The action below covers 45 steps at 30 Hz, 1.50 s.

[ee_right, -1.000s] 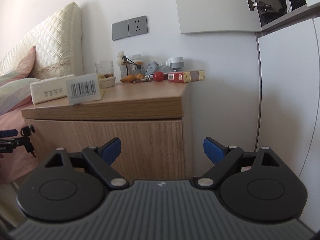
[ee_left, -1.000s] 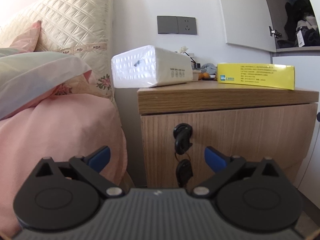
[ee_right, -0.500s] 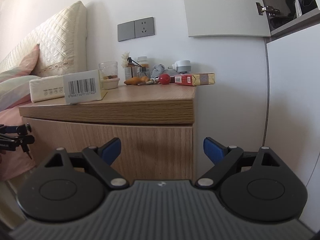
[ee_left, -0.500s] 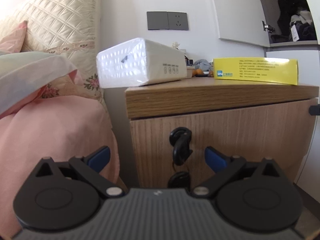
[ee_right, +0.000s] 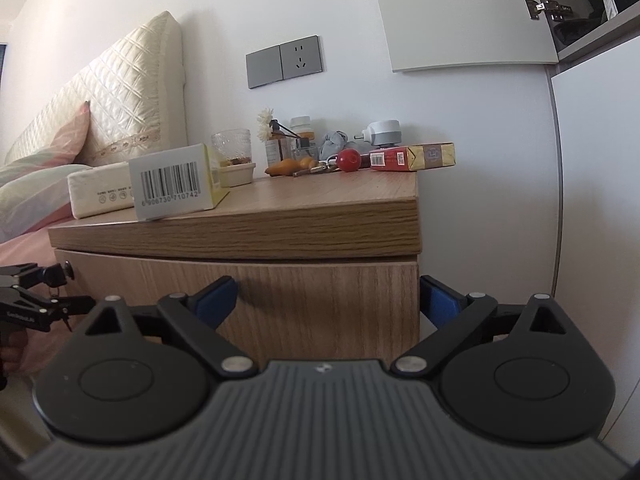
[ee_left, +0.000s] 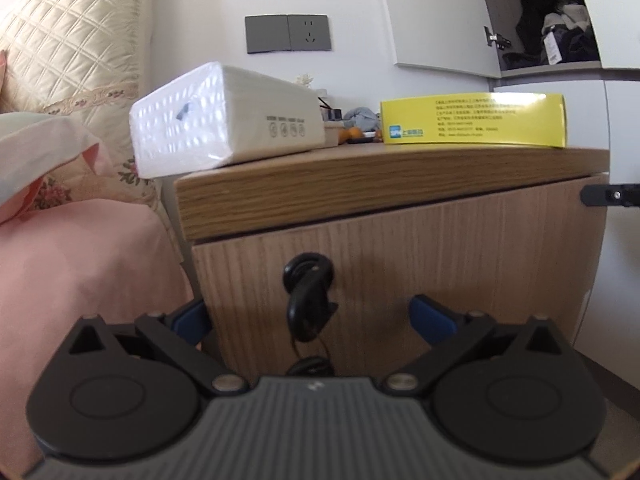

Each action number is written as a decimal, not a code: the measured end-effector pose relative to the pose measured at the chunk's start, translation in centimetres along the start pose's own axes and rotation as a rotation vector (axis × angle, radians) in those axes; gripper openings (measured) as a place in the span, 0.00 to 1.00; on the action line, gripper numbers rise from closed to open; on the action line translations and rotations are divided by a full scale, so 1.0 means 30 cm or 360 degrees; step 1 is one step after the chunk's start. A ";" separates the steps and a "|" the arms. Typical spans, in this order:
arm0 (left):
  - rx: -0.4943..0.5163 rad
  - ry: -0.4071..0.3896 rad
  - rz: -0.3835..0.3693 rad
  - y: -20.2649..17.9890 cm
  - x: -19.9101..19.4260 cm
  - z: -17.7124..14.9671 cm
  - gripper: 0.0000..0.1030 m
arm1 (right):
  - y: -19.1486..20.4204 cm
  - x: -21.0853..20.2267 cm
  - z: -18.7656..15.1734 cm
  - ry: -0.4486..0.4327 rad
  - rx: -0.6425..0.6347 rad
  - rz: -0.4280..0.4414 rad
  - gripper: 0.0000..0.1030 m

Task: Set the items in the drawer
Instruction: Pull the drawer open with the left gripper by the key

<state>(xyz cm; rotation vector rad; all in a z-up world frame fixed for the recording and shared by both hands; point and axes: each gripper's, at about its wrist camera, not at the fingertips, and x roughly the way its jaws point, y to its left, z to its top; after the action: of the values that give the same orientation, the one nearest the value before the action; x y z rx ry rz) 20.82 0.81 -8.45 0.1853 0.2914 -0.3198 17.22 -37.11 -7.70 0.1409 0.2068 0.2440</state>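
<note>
Wooden bedside cabinet (ee_left: 400, 184): white tissue pack (ee_left: 224, 120) at left front corner, yellow carton (ee_left: 472, 120) beside. Left gripper (ee_left: 312, 316) released, empty; right gripper (ee_right: 328, 296) opening, empty.

Both tongs nearer the drawer front (ee_left: 400, 264), right tongs (ee_right: 329, 300) opening — nothing between them.

Quilted headboard (ee_left: 60, 40) rises beside grey wall socket (ee_left: 288, 33).

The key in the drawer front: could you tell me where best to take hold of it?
Grip the key by its flat black head, coming straight at the drawer front; it sticks out towards the open left tongs while the ring dangles loose.
</note>
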 end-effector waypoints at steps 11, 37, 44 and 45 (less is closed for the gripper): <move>0.0005 -0.0015 -0.0032 0.007 0.006 -0.003 1.00 | -0.023 -0.001 0.009 0.0008 0.0009 0.0102 1.00; -0.0014 -0.0026 -0.0021 -0.018 -0.081 -0.023 1.00 | -0.023 -0.089 0.013 0.0091 -0.0047 0.0238 1.00; -0.0009 -0.0027 -0.0017 -0.028 -0.119 -0.034 1.00 | -0.015 -0.123 0.009 0.0102 -0.0064 0.0263 1.00; -0.0008 -0.0028 -0.0015 -0.030 -0.126 -0.036 1.00 | -0.016 -0.127 0.010 0.0104 -0.0064 0.0269 1.00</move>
<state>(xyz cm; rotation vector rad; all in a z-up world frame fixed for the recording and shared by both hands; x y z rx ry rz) 16.80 1.26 -8.42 0.1763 0.2758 -0.3301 13.78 -38.55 -6.79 0.1104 0.2552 0.4215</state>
